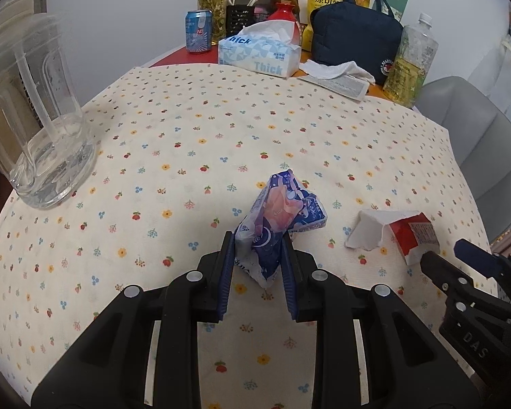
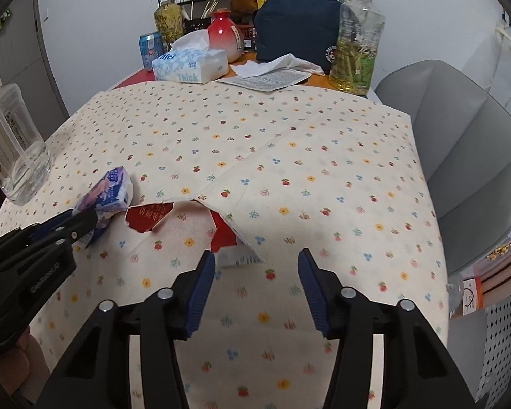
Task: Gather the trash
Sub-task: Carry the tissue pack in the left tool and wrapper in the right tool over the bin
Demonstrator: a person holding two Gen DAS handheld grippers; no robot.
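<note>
The left gripper (image 1: 258, 248) pinches a crumpled blue wrapper (image 1: 279, 218): light, soft, slippery film, best held at its bunched end. The right gripper (image 2: 255, 269) stands open, empty, just short of a torn red carton (image 2: 221, 235) on the cloth (image 2: 289, 136); light, stiff, easily crushed.

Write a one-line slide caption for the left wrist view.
Left gripper clamps a crumpled blue wrapper above the floral tablecloth; torn red-and-white carton lies nearby.

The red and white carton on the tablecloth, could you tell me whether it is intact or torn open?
Torn open. The red and white carton lies on its side on the tablecloth, one end ripped ragged with its white inside showing.
</note>
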